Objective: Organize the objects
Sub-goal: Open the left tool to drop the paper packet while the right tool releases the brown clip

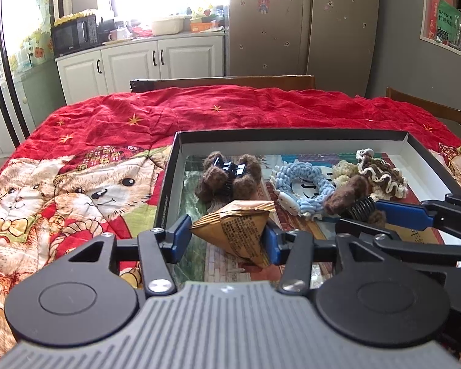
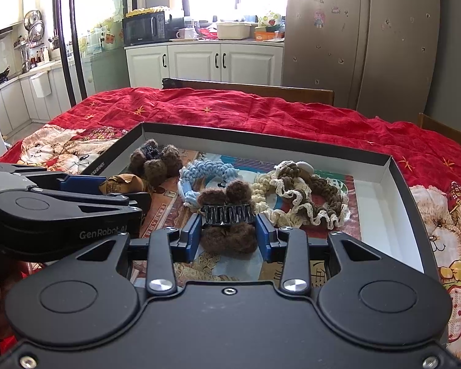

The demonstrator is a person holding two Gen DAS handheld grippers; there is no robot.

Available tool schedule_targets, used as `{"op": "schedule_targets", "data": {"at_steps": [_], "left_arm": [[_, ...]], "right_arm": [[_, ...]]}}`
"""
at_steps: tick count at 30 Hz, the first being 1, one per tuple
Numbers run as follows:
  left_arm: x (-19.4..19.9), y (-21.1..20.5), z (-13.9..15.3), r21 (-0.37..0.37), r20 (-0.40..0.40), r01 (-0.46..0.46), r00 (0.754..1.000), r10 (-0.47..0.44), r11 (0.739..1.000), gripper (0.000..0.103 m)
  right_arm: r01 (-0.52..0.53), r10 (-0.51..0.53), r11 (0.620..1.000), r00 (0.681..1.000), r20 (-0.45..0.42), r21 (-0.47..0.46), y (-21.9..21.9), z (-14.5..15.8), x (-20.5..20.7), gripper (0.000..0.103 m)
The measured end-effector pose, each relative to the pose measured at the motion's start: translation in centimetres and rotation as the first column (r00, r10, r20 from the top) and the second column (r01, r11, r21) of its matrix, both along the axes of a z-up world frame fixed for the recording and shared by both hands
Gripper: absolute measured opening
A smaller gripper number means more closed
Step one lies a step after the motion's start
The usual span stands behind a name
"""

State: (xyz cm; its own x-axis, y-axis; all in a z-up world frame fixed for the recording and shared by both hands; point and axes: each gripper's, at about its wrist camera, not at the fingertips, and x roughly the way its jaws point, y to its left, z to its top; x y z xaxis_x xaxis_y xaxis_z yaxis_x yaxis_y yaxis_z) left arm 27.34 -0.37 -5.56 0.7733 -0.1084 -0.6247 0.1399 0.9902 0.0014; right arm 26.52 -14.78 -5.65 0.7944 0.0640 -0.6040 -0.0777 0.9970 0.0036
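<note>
Both our loads are over the box, one let go, one not yet.

Our left gripper (image 1: 227, 238) stands partly open around the tan paper packet (image 1: 239, 229); its right pad touches the packet, its left pad stands clear, so we judge it released inside the box (image 1: 292, 136). Our right gripper (image 2: 229, 236) is closed on a brown fuzzy hair claw (image 2: 227, 215) just above the box floor. Ahead of it lie another brown claw (image 2: 156, 161), a blue scrunchie (image 2: 206, 173) and a brown-and-cream scrunchie (image 2: 307, 196). We see nothing loose on the red quilt (image 1: 199, 110), so this claw's release seems the main step left.
</note>
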Motion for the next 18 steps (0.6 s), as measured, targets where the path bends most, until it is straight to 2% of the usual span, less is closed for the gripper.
{"op": "schedule_targets", "data": {"at_steps": [18], "left_arm": [[-2.3, 0.1, 2.8, -0.029, 0.064, 0.001, 0.998, 0.000, 1.000, 0.079]], "right_arm": [[0.007, -0.008, 1.000, 0.997, 0.076, 0.021, -1.4, 3.6, -2.8, 0.046]]}}
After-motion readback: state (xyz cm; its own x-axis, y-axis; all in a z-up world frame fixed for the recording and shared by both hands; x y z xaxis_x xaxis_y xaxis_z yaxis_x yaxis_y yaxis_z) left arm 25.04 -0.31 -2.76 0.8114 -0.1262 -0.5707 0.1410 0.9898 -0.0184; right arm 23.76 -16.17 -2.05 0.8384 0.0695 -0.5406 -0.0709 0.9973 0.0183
